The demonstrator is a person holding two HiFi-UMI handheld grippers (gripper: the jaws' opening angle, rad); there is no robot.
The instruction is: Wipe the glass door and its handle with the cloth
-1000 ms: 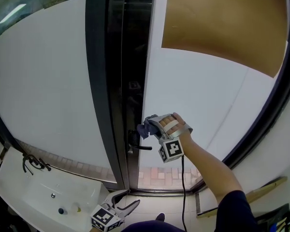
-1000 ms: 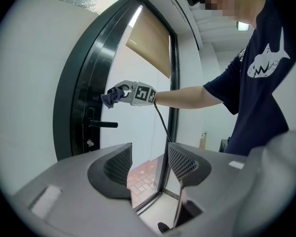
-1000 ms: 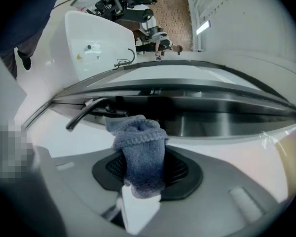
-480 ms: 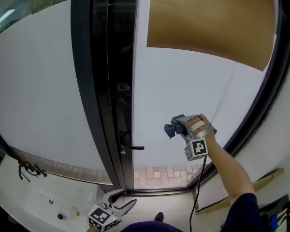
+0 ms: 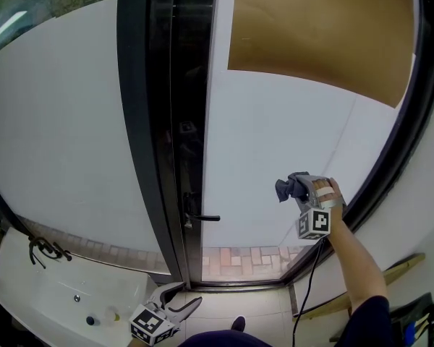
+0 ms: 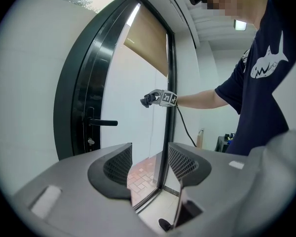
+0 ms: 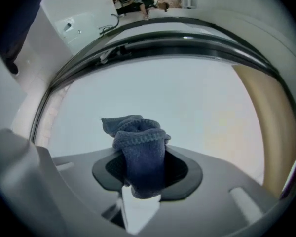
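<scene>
The glass door [image 5: 275,129] has a frosted pane in a black frame, with a black lever handle [image 5: 202,217] at its left edge. My right gripper [image 5: 295,189] is shut on a bunched dark blue cloth [image 5: 285,189], which it holds against the pane to the right of the handle and near the right frame. In the right gripper view the cloth [image 7: 138,144] sticks up between the jaws of the right gripper [image 7: 140,169] toward the glass [image 7: 187,98]. My left gripper [image 5: 178,306] hangs low, open and holding nothing. The left gripper [image 6: 150,168] looks at the handle [image 6: 102,123].
A white basin [image 5: 36,295] with a black tap [image 5: 45,248] stands at lower left. A brown panel [image 5: 325,27] covers the pane's top. A black cable [image 5: 309,273] hangs from the right gripper. Brick paving [image 5: 239,255] shows through the bottom strip.
My right gripper has carried the cloth rightward across the pane, from beside the handle to near the right frame. The left gripper has stayed low and open.
</scene>
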